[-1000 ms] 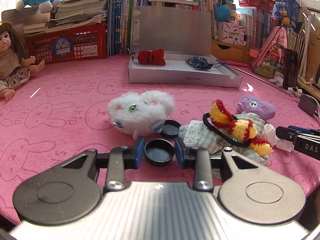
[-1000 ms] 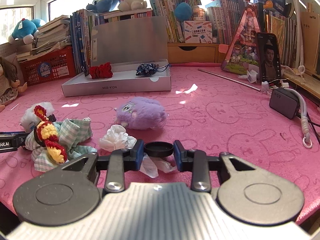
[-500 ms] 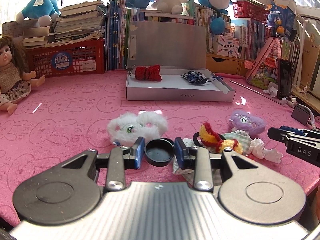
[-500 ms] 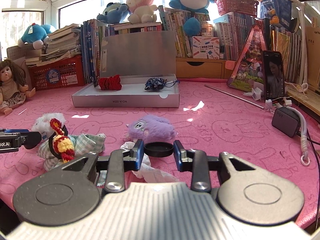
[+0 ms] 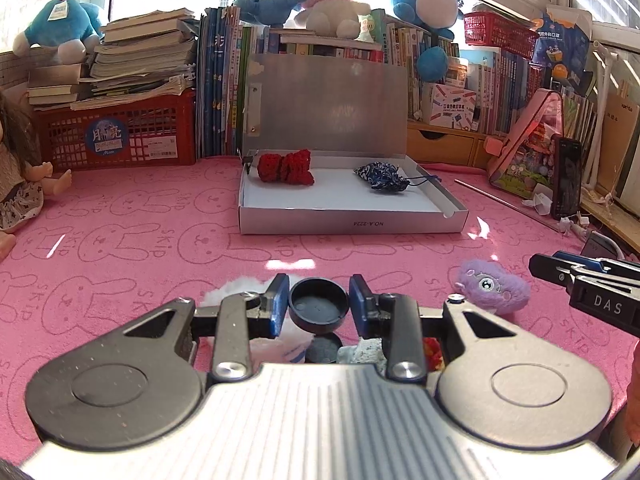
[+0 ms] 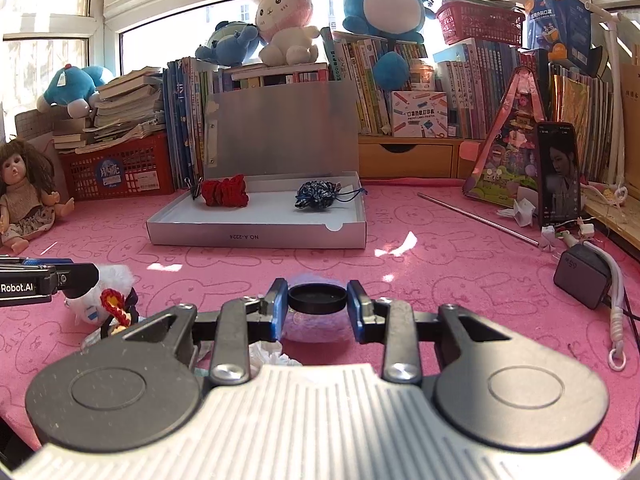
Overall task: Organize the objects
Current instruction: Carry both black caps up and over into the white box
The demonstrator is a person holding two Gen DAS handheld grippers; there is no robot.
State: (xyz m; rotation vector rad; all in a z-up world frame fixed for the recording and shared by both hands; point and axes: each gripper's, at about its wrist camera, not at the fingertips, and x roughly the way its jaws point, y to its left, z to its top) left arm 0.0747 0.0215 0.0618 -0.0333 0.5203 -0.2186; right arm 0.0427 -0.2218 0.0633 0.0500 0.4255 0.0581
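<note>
Carry step in hand: left gripper [image 5: 319, 307] and right gripper [image 6: 317, 303] each clench a black cap [image 5: 319, 309], aloft over the pink mat [image 5: 132, 248]; next calls for reaching the open box [image 5: 352, 222] ahead.

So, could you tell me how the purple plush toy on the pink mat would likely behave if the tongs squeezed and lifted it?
The purple plush toy looks fluffy and rounded, so it would probably squash under a grip rather than resist. It seems light for its bulk. Its low, wide shape on the pink mat suggests it would stay put or slide when nudged, not roll.
</note>
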